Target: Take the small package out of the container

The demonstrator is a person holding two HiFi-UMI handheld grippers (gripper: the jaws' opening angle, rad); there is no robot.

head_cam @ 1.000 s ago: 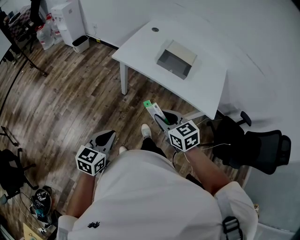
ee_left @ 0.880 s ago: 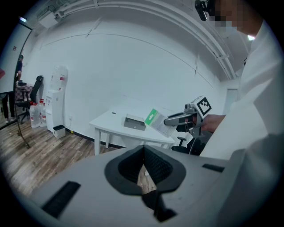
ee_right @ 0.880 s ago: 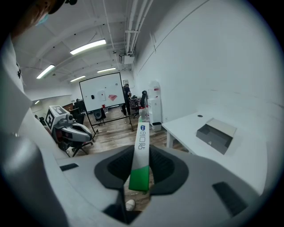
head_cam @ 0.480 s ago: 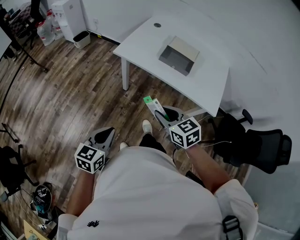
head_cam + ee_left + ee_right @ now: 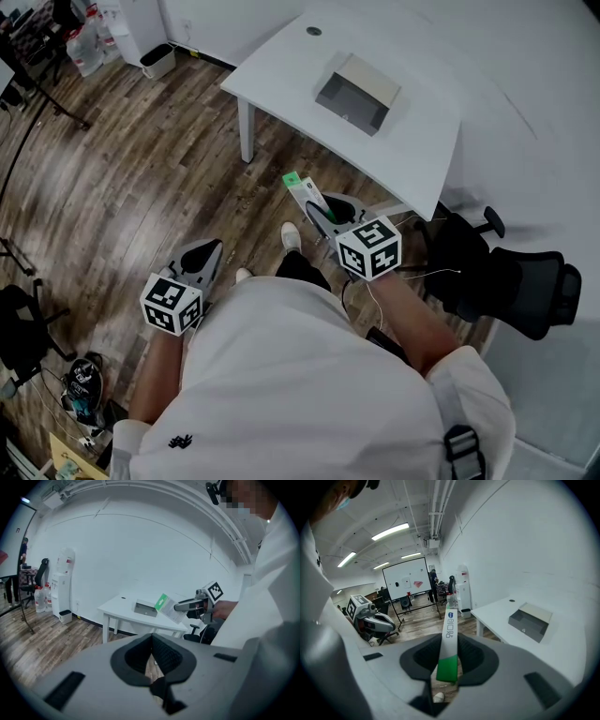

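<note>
the small package point(image 5: 449, 644), a thin white packet with green on it, stands edge-on between the jaws of the right gripper point(image 5: 449, 670). the jaws are clamped on its near end and the rest sticks out ahead of them. the grey container point(image 5: 349, 114) sits on the white worktop point(image 5: 281, 84), well ahead of those jaws and apart from the package. the left gripper point(image 5: 153, 679) hangs off to their left over the wooden floor point(image 5: 122, 187), its jaws closed together on nothing.

- The container point(image 5: 356, 92) sits on the tabletop point(image 5: 281, 84), far.
- The small package point(image 5: 305, 192) is between the right gripper point(image 5: 323, 216) fingers, nearer than the tabletop.
- The chair point(image 5: 525, 291) stands right.
</note>
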